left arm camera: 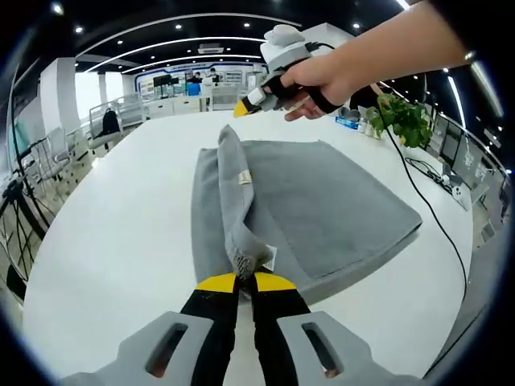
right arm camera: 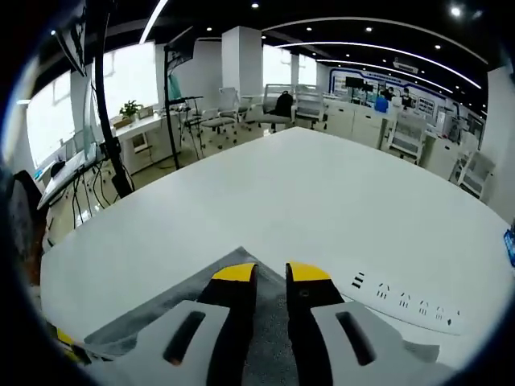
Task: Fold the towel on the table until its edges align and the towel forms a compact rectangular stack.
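A grey towel [left arm camera: 338, 209] lies spread on the round white table [left arm camera: 121, 241]. My left gripper [left arm camera: 245, 277] is shut on a bunched edge of it at the near side, and a raised ridge of cloth [left arm camera: 232, 173] runs from there toward the far edge. A hand holds my right gripper [left arm camera: 244, 107] just above the table beyond the towel's far edge. In the right gripper view its jaws [right arm camera: 271, 273] stand slightly apart with nothing between them, and the towel's edge [right arm camera: 161, 310] lies under them.
A potted plant [left arm camera: 405, 119] and small items stand at the table's far right. A black cable [left arm camera: 438, 225] trails across the right side. A white strip with dark marks [right arm camera: 406, 308] lies on the table. Chairs and desks stand beyond.
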A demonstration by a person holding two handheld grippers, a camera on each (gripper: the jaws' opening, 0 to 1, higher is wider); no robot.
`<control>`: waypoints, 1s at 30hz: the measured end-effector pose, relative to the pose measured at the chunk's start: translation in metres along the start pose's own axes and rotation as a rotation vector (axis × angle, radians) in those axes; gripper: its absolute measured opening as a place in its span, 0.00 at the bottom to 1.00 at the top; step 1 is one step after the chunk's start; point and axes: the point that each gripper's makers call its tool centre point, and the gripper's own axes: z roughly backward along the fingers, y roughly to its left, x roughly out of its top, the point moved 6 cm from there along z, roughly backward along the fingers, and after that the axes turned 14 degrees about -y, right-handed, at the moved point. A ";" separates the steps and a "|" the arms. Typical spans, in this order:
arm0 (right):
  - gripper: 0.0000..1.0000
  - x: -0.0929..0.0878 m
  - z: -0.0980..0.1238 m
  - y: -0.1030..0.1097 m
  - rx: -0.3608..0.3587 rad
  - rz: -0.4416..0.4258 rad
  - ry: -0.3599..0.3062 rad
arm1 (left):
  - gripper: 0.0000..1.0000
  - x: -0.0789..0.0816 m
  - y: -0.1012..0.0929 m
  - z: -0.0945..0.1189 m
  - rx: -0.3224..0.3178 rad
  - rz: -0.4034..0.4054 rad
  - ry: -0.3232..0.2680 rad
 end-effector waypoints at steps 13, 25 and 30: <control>0.13 0.003 0.016 -0.005 -0.015 -0.005 -0.002 | 0.17 -0.003 0.011 0.010 0.049 -0.024 0.009; 0.13 0.007 0.040 -0.027 -0.039 0.003 -0.003 | 0.19 -0.003 0.017 0.023 0.082 -0.064 0.014; 0.13 0.011 0.059 -0.040 -0.057 0.000 -0.006 | 0.19 -0.003 0.006 0.025 0.030 -0.077 0.010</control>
